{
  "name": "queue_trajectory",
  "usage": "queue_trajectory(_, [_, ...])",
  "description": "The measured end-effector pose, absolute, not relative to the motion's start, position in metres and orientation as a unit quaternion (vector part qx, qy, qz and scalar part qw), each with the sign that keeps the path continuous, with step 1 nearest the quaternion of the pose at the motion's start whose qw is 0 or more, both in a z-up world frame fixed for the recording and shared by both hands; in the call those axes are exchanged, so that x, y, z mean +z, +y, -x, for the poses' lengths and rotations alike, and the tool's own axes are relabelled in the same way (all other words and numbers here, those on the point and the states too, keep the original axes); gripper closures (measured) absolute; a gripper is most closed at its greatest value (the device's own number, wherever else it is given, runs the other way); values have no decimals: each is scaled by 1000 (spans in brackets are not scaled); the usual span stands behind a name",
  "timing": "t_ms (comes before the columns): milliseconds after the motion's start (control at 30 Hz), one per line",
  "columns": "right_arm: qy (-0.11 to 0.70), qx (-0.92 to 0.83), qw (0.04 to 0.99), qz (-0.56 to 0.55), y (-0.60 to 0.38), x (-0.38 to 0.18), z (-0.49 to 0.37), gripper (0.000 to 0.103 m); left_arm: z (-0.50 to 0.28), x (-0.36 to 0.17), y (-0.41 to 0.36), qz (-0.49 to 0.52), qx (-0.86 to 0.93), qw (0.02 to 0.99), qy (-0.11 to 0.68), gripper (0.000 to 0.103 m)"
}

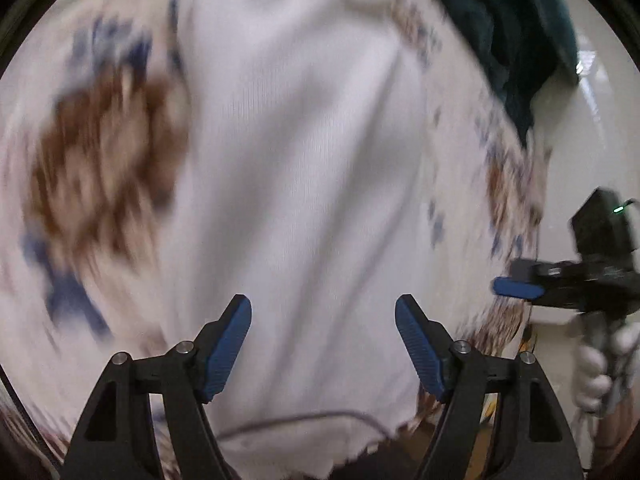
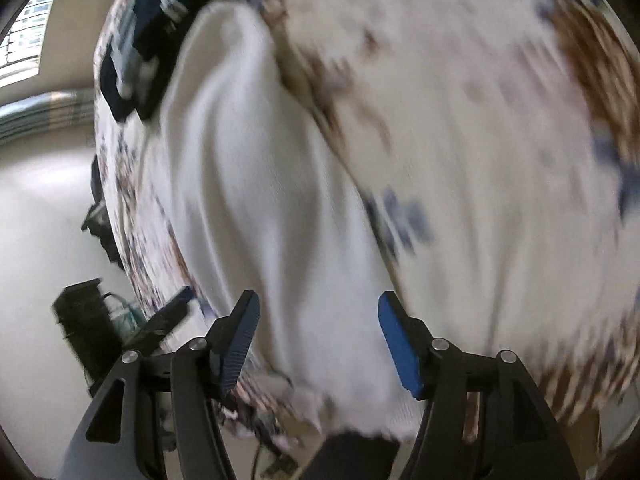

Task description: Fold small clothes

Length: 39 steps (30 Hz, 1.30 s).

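A white ribbed garment lies spread on a table cloth with a brown and blue flower print. My left gripper is open just above the garment's near part, nothing between its blue pads. In the right wrist view the same white garment lies in soft folds, and my right gripper is open over its near hem. The right gripper also shows in the left wrist view at the right edge, held by a white-gloved hand. Both views are motion-blurred.
A dark teal garment lies at the far right of the cloth. A navy item with white stripes lies at the far left in the right wrist view. The table's edge and pale floor are to the left there.
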State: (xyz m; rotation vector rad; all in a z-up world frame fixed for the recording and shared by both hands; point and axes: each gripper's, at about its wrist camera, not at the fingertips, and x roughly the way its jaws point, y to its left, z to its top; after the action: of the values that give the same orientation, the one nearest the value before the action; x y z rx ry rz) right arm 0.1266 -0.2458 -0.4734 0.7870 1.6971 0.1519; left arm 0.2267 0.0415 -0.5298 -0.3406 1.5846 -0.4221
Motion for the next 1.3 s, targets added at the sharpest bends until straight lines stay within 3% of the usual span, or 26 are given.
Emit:
queue_trajectory(167, [755,69,550,-351,-258,-488,-51,39,-169,-558,28,98,-150,650,739,30])
queue_trajectory(467, [794,54,526,-300,-252,-510,50,39,-78,-553,67,37,-73,627,775,30])
queue_trajectory(800, [772,28,567,-285,-215,-544,59,39,-86,-562,108,239,-32,644,726,31])
queue_trajectory(833, [768,31,571,-289,-210,-551,59,39,-89,-567,106,252,-31,646,720,41])
queue_trajectory(867, [766,30,573,-289,-207,-556,59,39,-90,-570,104,258,-26,653,711,61])
queue_trajectory(900, [766,28,573,-289,-204,-561,57,39,-90,-571,106,257,-16,661,705,96])
queue_trajectory(933, [768,27,571,-289,-200,-568,58,40,-86,-569,108,260,-14,665,700,96])
queue_trajectory(1000, [766,16,577,-284,-196,-571,57,68,-75,-553,118,268,-10,688,675,97])
queue_trajectory(1033, [763,5,588,-270,-197,-566,61,89,-69,-546,125,263,-10,696,669,97])
queue_trajectory(1067, [759,-1,592,-271,-196,-563,61,98,-64,-536,129,253,-14,706,661,97])
queue_trajectory(1300, [752,2,598,-277,-194,-535,92,99,-56,-541,132,212,-38,717,663,96])
